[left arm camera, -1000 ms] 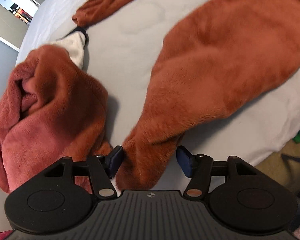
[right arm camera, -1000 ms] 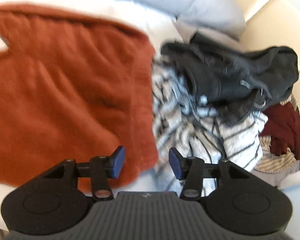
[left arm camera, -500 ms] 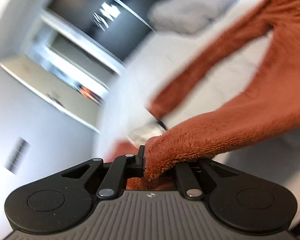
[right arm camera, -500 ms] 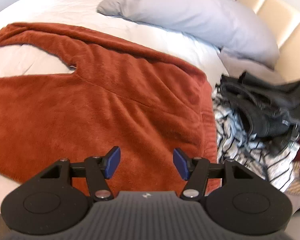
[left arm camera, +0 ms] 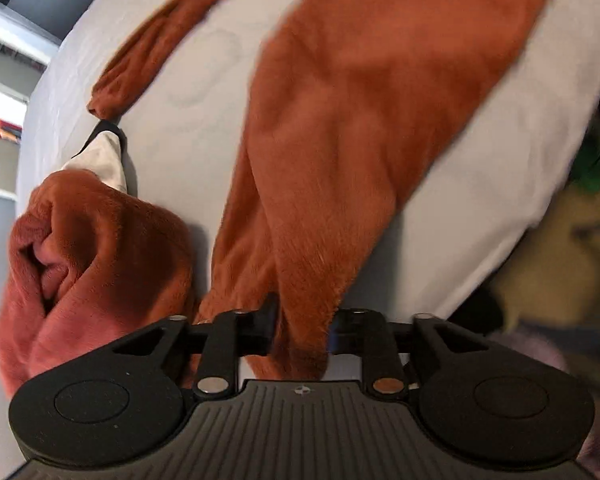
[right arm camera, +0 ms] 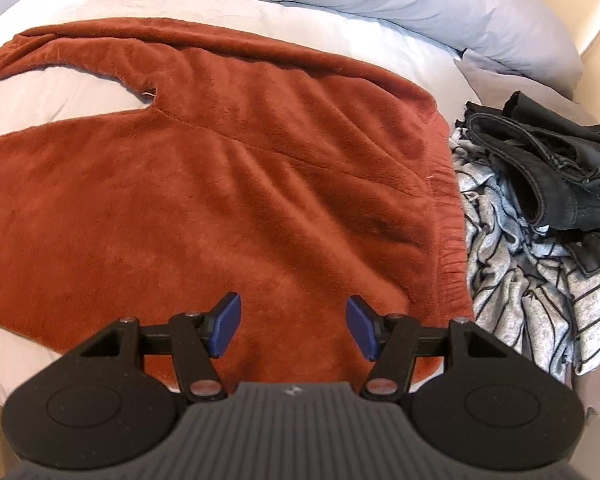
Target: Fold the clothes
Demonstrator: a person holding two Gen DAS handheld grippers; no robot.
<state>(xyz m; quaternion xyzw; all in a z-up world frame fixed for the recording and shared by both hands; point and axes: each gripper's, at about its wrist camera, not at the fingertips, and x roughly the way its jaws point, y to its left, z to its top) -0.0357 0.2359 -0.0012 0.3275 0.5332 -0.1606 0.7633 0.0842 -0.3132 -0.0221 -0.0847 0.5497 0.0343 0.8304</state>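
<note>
The rust fleece garment (right arm camera: 228, 184) is lying spread flat across the white bed (right arm camera: 80, 92), its body reaching toward the near edge and one sleeve extending toward the far left corner. The left gripper (left arm camera: 302, 330) is opening; the cuff end of the other sleeve (left arm camera: 340, 140) is sitting between its jaws, and whether the pads are pressing on it cannot be told. A bunched part of the same fleece (left arm camera: 96, 264) is lying at the left edge of the bed. The right gripper (right arm camera: 294, 330) is hanging above the garment's lower hem, jaws apart with nothing between them. A striped garment (right arm camera: 532, 280) and dark jeans (right arm camera: 548, 172) are piling up along the right edge. A grey pillow (right arm camera: 400, 4) is resting at the far edge.
</note>
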